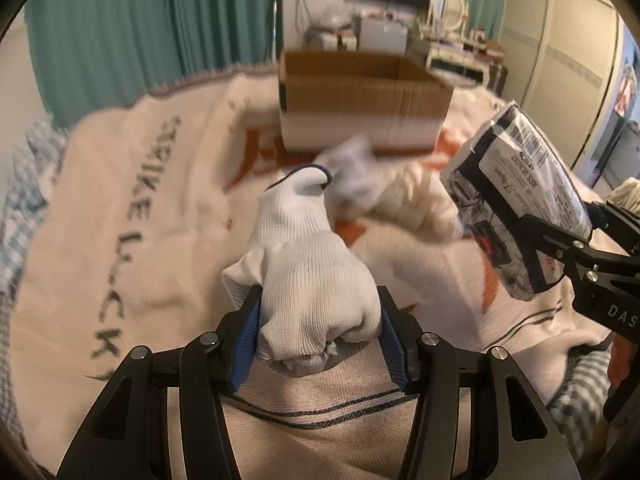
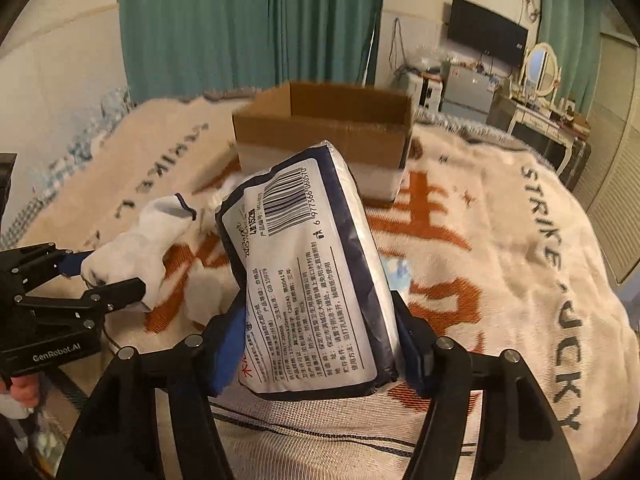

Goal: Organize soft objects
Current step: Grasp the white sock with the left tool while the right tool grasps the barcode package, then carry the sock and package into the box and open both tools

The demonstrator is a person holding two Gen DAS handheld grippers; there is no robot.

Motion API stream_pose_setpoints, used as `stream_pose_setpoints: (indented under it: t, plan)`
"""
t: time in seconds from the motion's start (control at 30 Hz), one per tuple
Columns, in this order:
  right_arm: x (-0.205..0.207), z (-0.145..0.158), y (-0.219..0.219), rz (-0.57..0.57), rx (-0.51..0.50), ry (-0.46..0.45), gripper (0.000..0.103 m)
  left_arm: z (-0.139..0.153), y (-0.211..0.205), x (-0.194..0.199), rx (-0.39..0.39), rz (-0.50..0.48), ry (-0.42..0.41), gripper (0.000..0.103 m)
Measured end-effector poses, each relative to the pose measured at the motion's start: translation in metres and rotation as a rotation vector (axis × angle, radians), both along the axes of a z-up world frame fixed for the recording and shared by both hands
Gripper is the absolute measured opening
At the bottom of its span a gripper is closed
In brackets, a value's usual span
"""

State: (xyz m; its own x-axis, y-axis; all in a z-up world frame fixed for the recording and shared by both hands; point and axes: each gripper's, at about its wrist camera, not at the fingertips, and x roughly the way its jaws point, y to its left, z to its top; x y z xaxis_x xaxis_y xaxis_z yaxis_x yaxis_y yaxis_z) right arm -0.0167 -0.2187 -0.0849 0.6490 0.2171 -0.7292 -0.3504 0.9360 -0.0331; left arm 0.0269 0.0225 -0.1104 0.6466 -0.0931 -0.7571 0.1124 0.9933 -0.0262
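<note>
My left gripper [image 1: 320,332] is shut on a white knit glove [image 1: 308,264] with a dark blue cuff, held above the bed; it also shows in the right wrist view [image 2: 136,248]. My right gripper [image 2: 320,340] is shut on a tissue pack [image 2: 312,272] with a barcode and a dark border, held tilted above the blanket; the pack also shows in the left wrist view [image 1: 516,196]. An open cardboard box [image 1: 360,100] stands farther back on the bed, and shows in the right wrist view [image 2: 324,132]. More pale soft items [image 1: 400,196] lie blurred between the glove and the box.
A cream blanket [image 2: 500,248] with orange characters and dark lettering covers the bed. Teal curtains [image 2: 248,24] hang behind. A TV [image 2: 486,30], a mirror and a cluttered dresser [image 2: 548,120] stand at the back right.
</note>
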Motion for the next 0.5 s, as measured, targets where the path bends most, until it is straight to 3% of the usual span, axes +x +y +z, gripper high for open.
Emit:
stream_pose_setpoints:
  t: [0.27,0.5]
  plan:
    - [-0.002,0.080,-0.021,-0.035,0.128,-0.119,0.064,0.069,-0.002,0.000,-0.002,-0.024,-0.155,0.052]
    - [0.057,0.142,-0.020,-0.042,0.202,-0.196,0.064,0.118,-0.012,0.056,-0.042,-0.060,-0.266,0.052]
